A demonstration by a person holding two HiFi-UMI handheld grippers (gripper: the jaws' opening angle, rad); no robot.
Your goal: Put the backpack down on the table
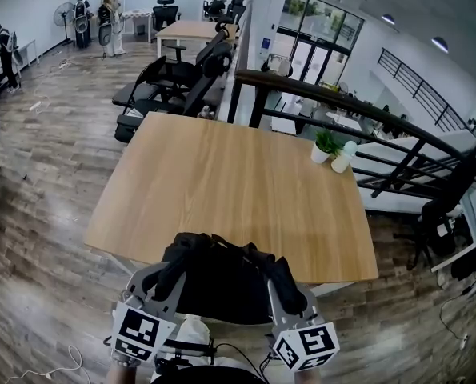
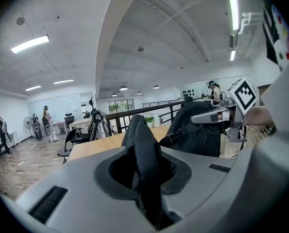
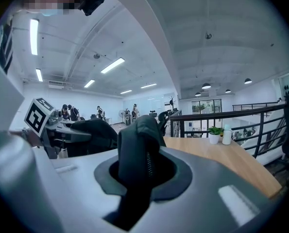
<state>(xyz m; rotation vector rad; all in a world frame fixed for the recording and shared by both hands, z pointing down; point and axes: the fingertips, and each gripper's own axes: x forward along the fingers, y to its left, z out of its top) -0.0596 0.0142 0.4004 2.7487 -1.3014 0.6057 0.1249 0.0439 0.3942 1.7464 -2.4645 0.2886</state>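
The black backpack hangs between my two grippers at the near edge of the wooden table; whether its bottom touches the tabletop is hidden. My left gripper is shut on a black shoulder strap, which fills the space between its jaws. My right gripper is shut on the other padded strap. In the left gripper view the backpack's body sits to the right, with the right gripper beside it. The right gripper view shows the left gripper across the bag.
A small potted plant and a white bottle stand at the table's far right corner. Black office chairs crowd the far side. A dark railing runs behind the table on the right. People stand far off at the left.
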